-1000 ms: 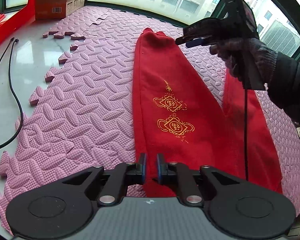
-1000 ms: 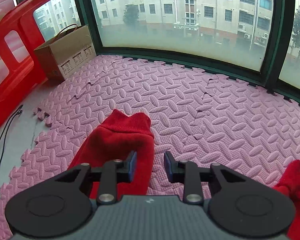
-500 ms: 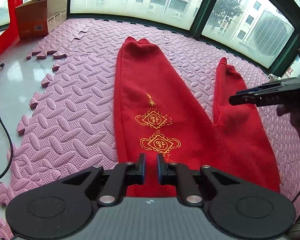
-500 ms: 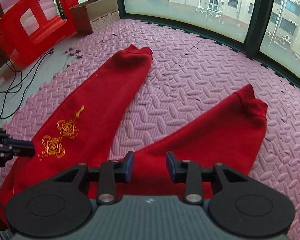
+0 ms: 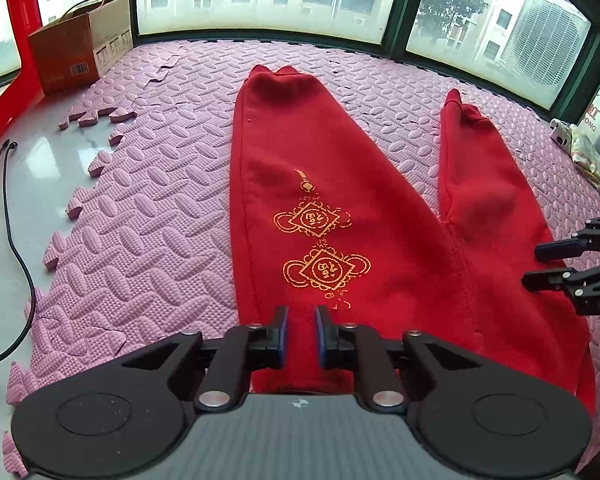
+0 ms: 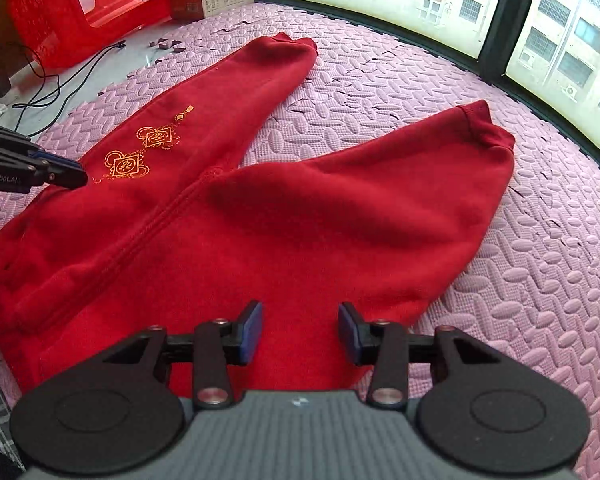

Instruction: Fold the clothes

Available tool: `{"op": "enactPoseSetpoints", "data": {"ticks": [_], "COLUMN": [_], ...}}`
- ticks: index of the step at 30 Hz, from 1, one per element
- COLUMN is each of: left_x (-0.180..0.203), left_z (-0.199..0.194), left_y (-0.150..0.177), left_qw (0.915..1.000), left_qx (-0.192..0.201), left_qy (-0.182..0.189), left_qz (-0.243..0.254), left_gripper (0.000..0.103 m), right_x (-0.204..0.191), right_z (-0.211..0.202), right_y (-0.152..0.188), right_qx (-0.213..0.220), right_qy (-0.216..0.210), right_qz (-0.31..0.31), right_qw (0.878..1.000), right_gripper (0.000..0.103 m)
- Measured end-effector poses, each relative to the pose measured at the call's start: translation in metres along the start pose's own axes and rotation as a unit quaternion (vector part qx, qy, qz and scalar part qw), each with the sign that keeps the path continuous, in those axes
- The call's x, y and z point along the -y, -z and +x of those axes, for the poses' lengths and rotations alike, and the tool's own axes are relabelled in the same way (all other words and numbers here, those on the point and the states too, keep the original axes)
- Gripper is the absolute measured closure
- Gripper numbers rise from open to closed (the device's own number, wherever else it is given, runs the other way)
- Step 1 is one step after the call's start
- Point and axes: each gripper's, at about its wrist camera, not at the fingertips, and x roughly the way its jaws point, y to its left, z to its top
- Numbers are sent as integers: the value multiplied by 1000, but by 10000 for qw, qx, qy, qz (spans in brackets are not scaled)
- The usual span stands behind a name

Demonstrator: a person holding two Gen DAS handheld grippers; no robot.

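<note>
Red trousers (image 5: 340, 208) with gold embroidery lie flat on the pink foam mat (image 5: 148, 216), legs spread in a V pointing away. They also show in the right wrist view (image 6: 284, 216). My left gripper (image 5: 301, 330) is open by a narrow gap, hovering over the waist end near the embroidered leg, holding nothing. My right gripper (image 6: 300, 334) is open wide over the waist end by the plain leg. The right gripper shows at the right edge of the left wrist view (image 5: 540, 266). The left gripper shows at the left edge of the right wrist view (image 6: 66, 172).
A cardboard box (image 5: 80, 48) and a red plastic stool (image 6: 84, 12) stand at the far left by the windows. A black cable (image 5: 12, 208) lies on the bare floor left of the mat. Some cloth items (image 5: 588, 152) lie at the mat's far right.
My right gripper has drawn back from the leg cuff to the waist end and opened wider. The left view has risen and now takes in both trouser legs.
</note>
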Motion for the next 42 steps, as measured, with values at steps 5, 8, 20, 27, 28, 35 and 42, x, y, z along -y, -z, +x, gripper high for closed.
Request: {"op": "enactPoseSetpoints", "data": {"ticks": [5,8,20,27,28,35,42], "left_x": [9,13,30,95,105,175,198], "left_z": [-10,-13,-32,-49,-50,-41,-18], "left_y": [6,12,17,29,32,53,71], "left_qw": [9998,9996,9984,9874,9838,9517,9384], "left_qx": [81,109,284,277,257,179,-47], "left_qy": [-69,-126,-112,935,1082,1629,1559], "left_qz": [145,233,486,1250,1408,2596,3083], "left_gripper": [73,73,73,66,65,57,59], "right_x": [-4,-10,-31,0,7,66,123], "right_z": [-16,-31,-51,-54,-57,-51,-25], "right_y": [18,28,58,52,49,29,7], "right_qx": [143,315,687,617,652,756,842], "right_qy": [61,10,-2,-388,-402,-113,-88], "right_qz": [38,1,-221,401,540,1340,2128], "right_qw": [9999,9995,9974,9965,9956,9880,9734], "right_gripper": [60,59,55,55,55,56,56]}}
